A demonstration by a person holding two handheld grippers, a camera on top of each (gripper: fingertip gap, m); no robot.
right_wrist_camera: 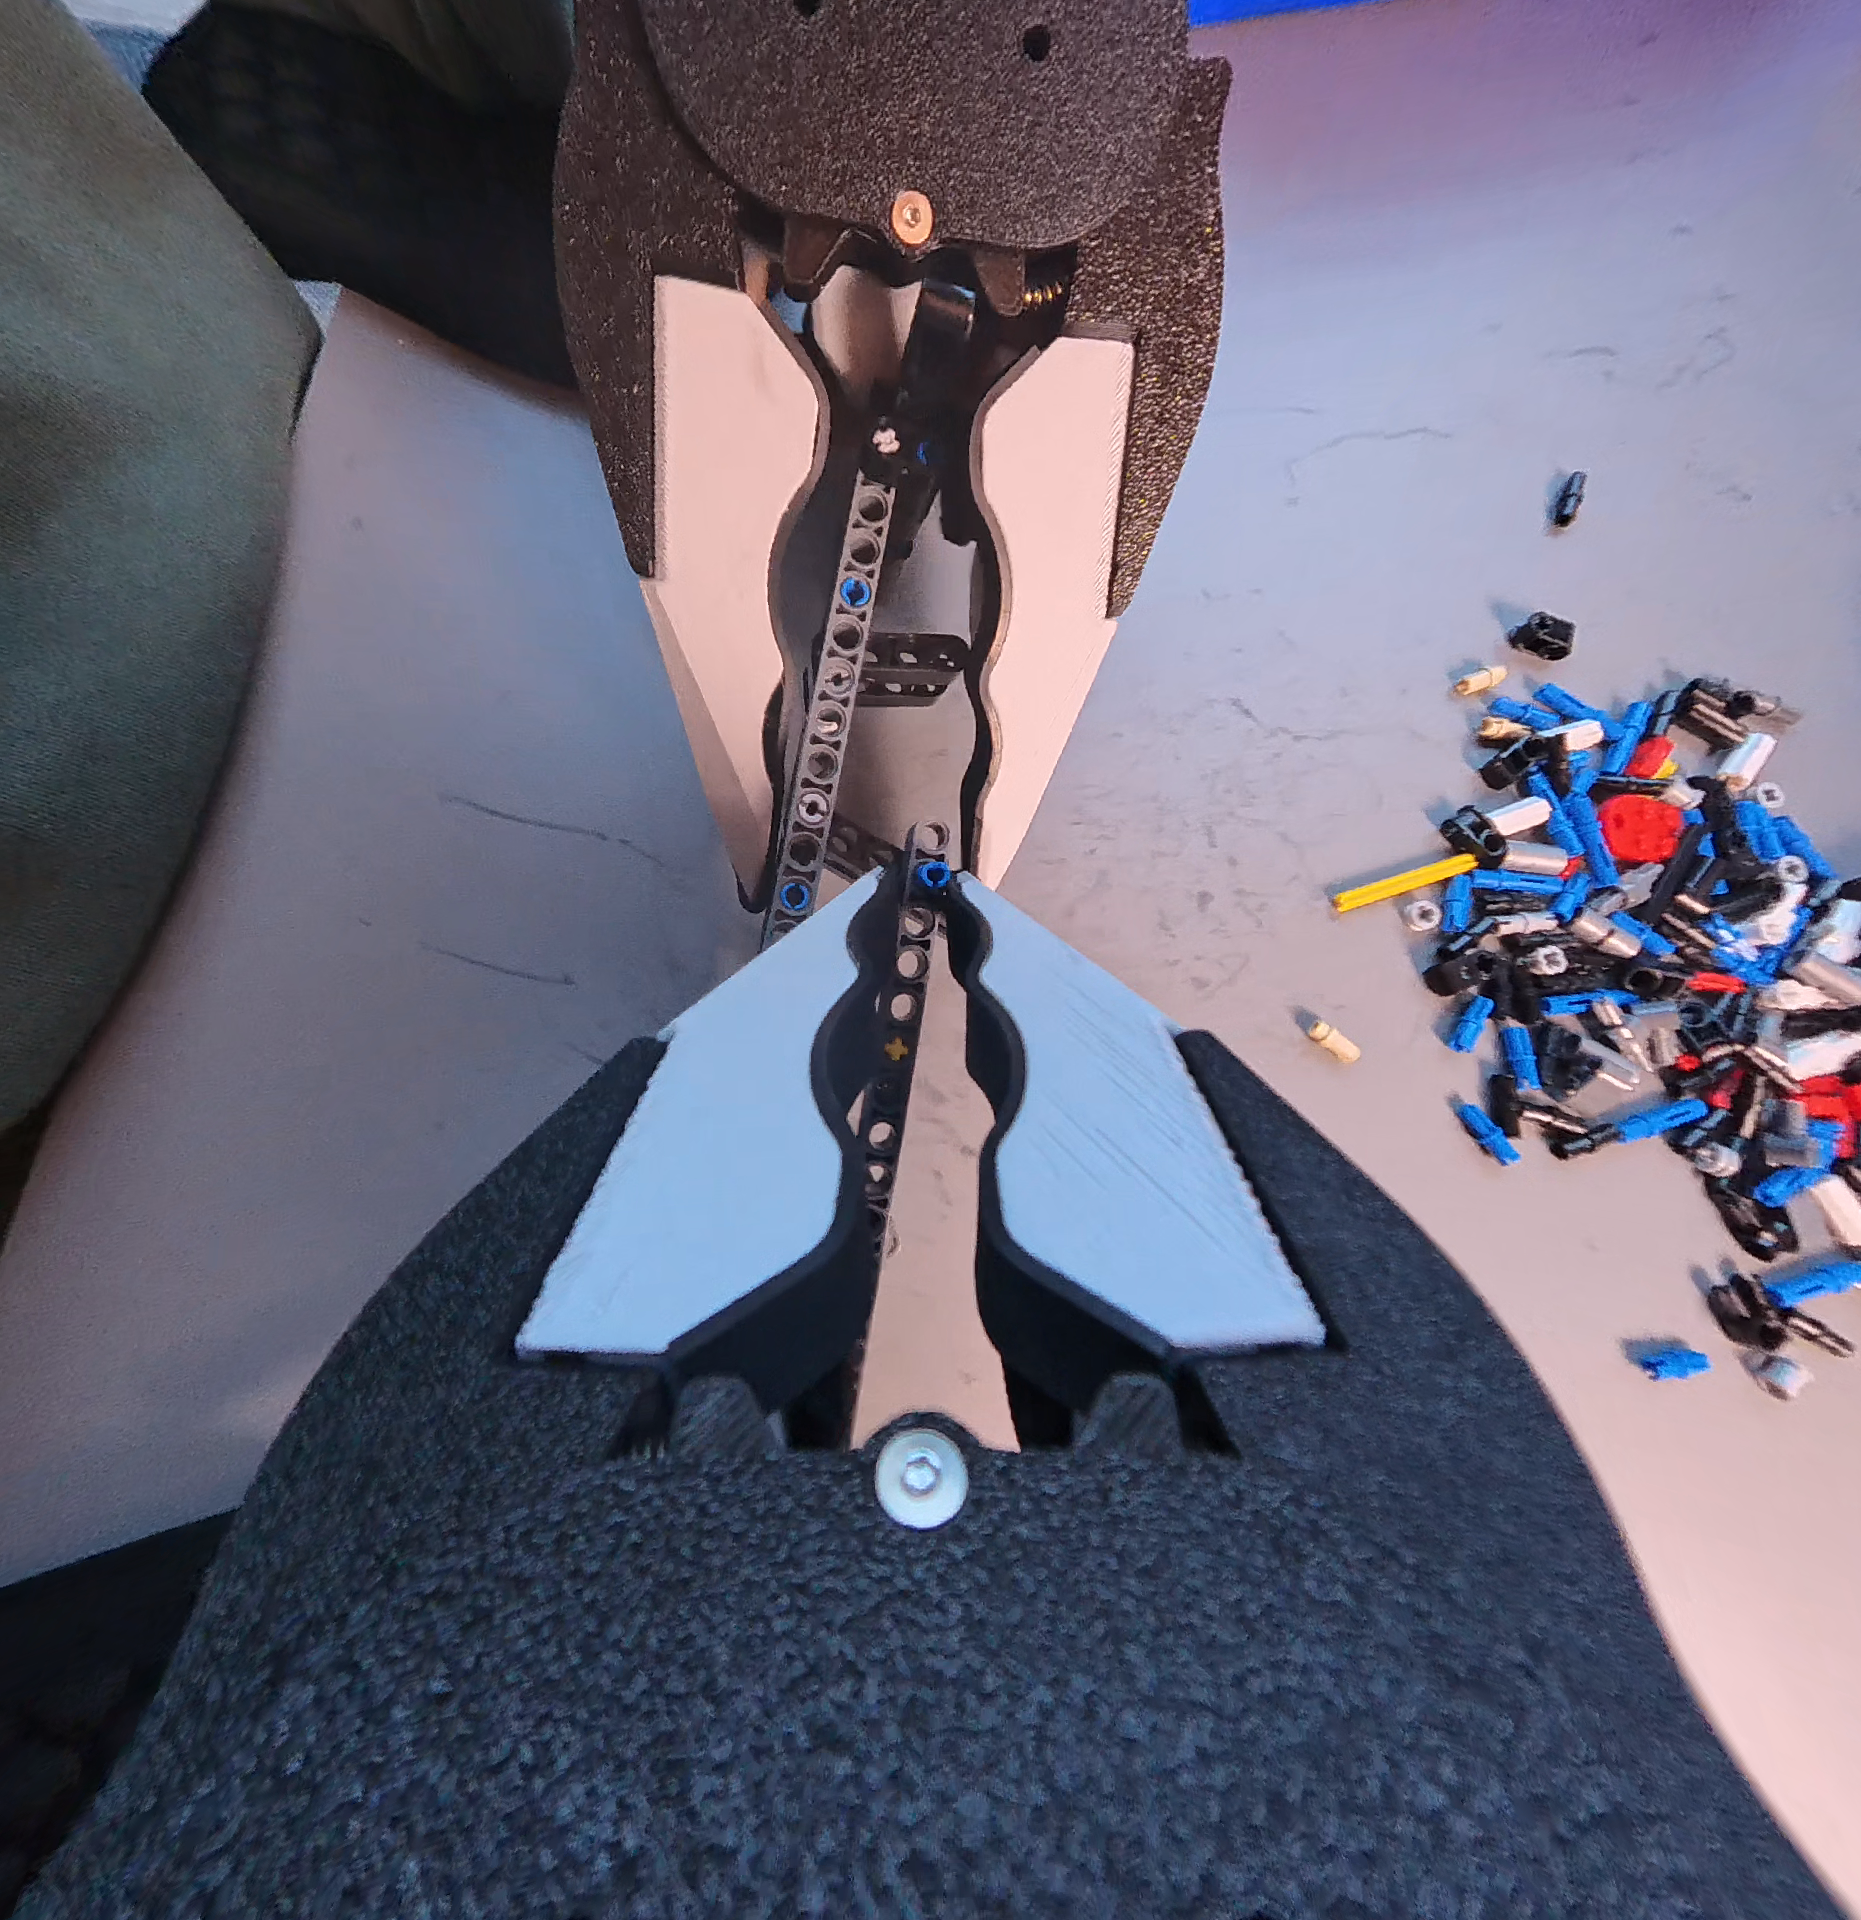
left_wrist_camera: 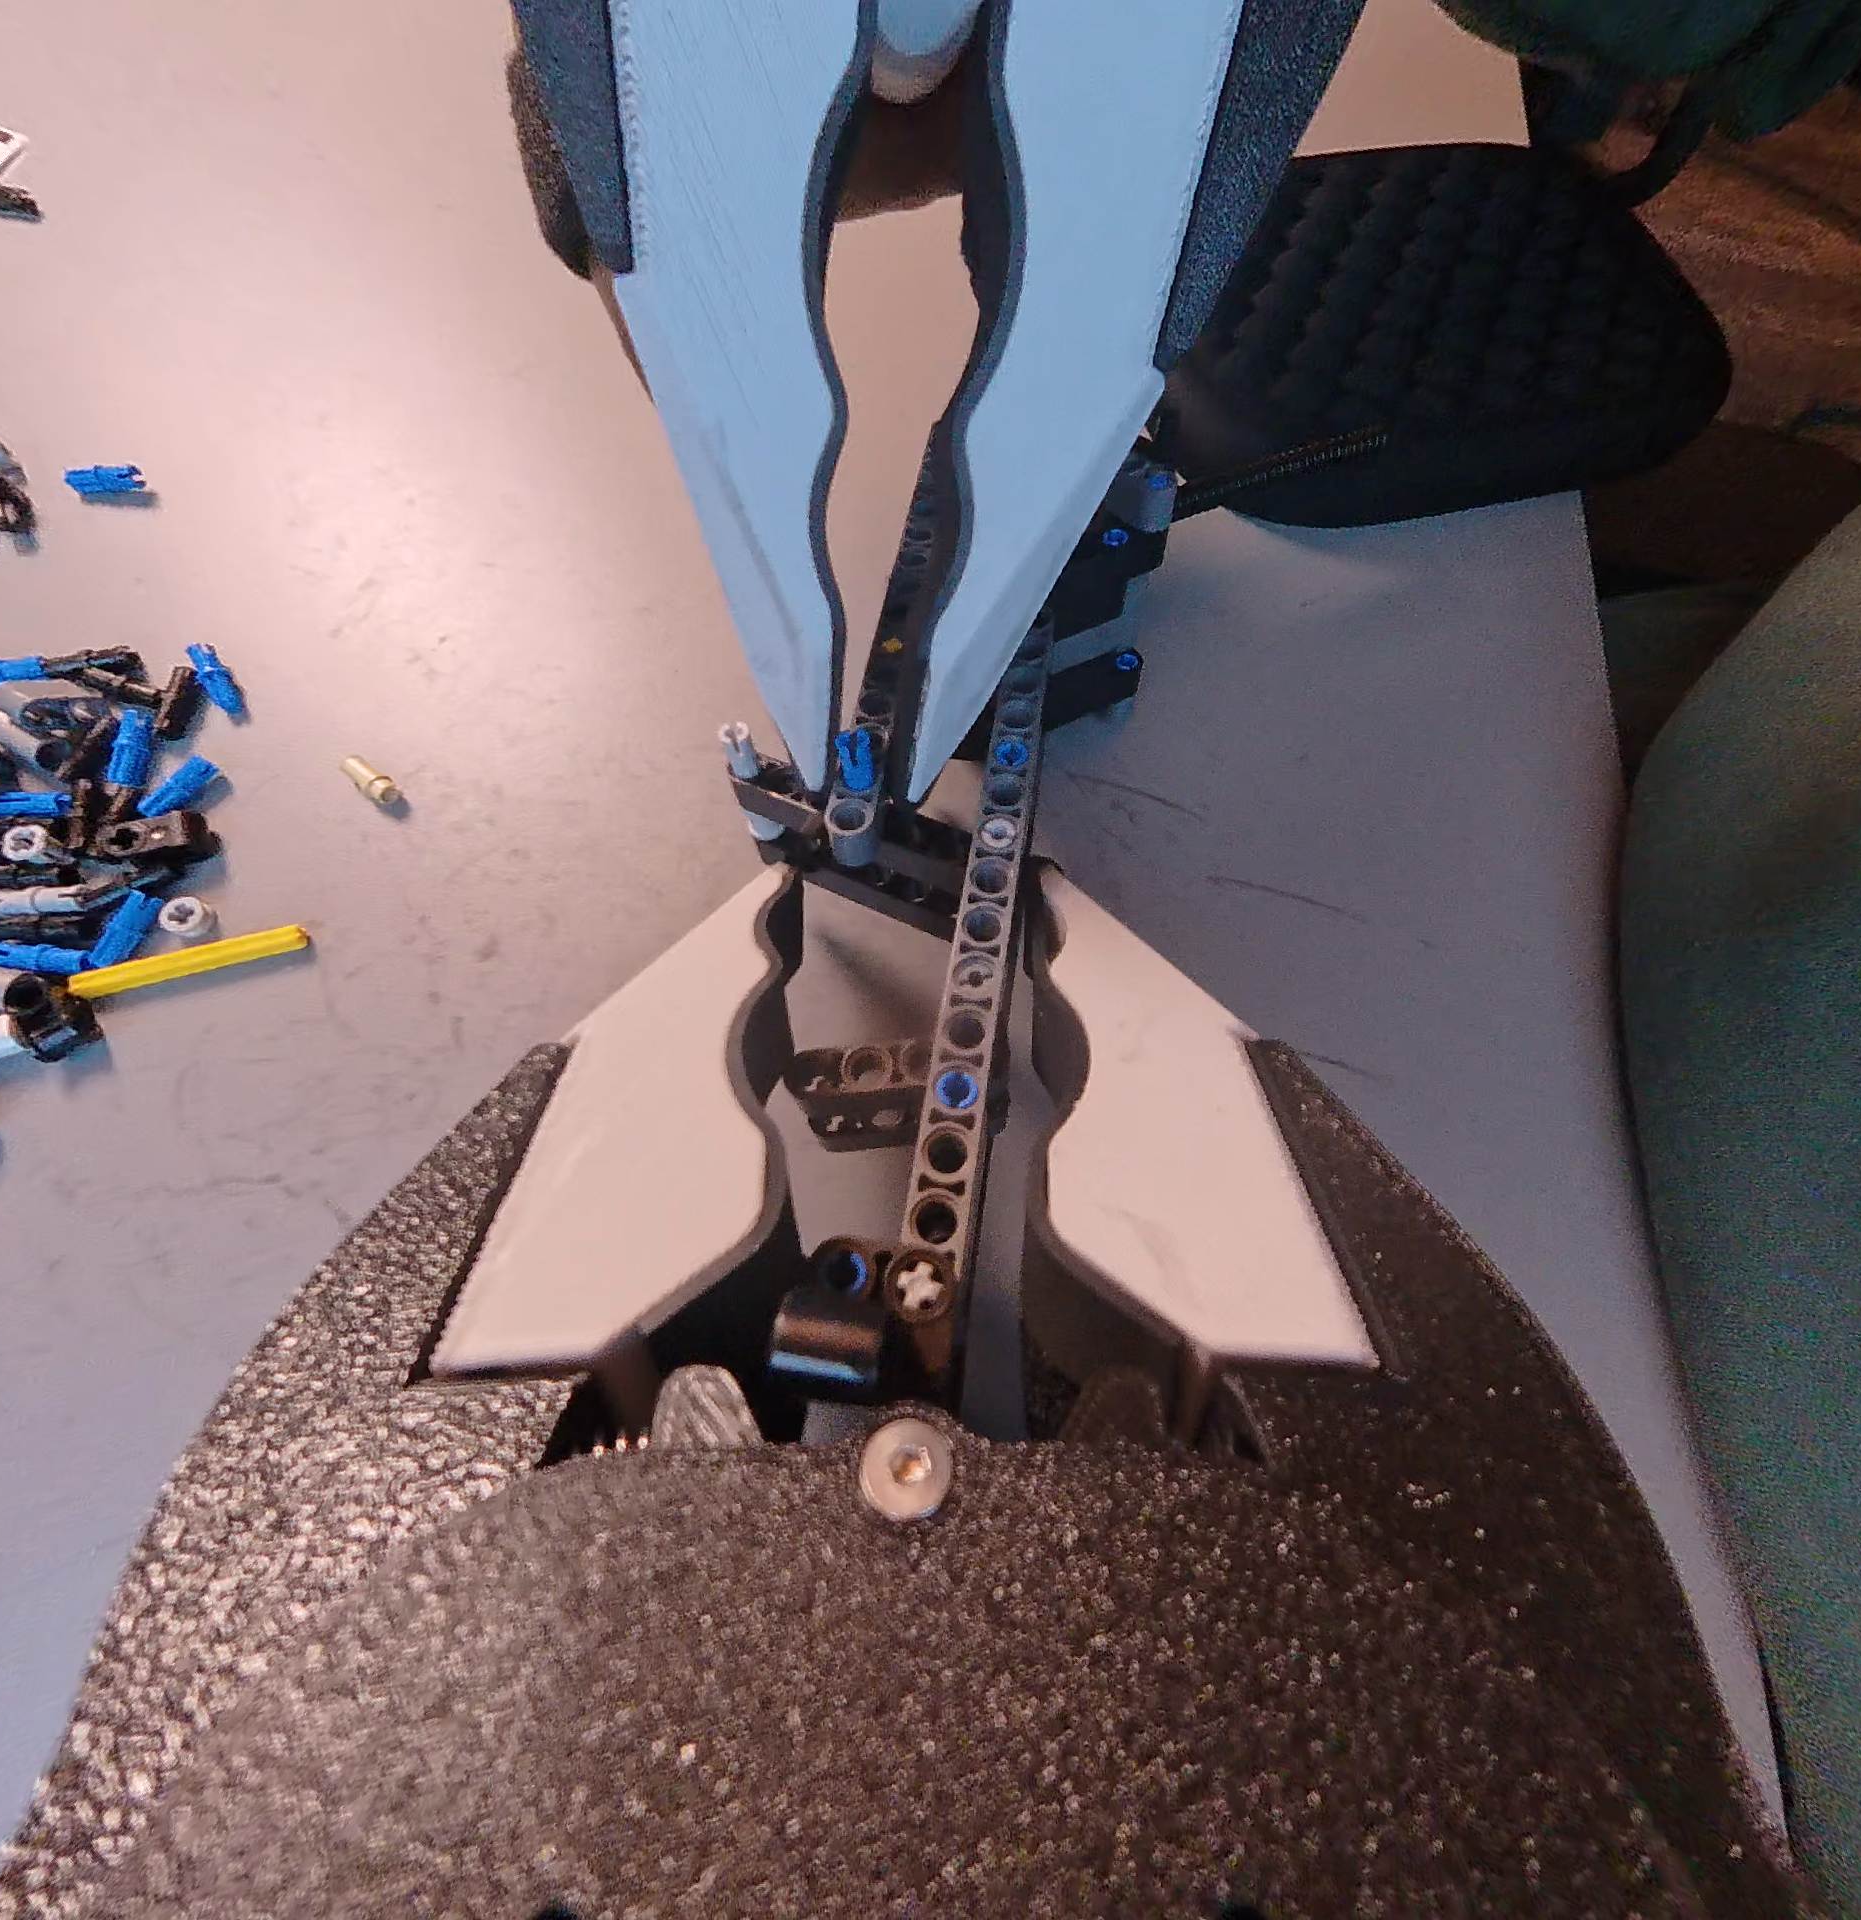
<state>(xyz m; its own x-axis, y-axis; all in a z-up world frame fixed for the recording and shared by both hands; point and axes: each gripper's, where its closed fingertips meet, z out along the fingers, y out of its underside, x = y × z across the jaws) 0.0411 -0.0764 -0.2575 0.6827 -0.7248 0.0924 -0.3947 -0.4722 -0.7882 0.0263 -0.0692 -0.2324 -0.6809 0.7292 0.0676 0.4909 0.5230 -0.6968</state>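
An assembly of dark grey and black holed beams lies over the grey table. My left gripper is closed around it; one long beam runs back between its fingers. My right gripper comes in from the far side, shut on a small blue pin, which it holds at the end hole of a grey beam. In the right wrist view the right gripper pinches the blue pin over a black beam, facing the left gripper tip to tip.
A pile of loose blue, black, grey and red parts lies on the table, seen also in the left wrist view. A yellow axle and a tan pin lie apart. Green cloth borders the table edge. Only a small space, under 4 cm, lies between the two pairs of fingers.
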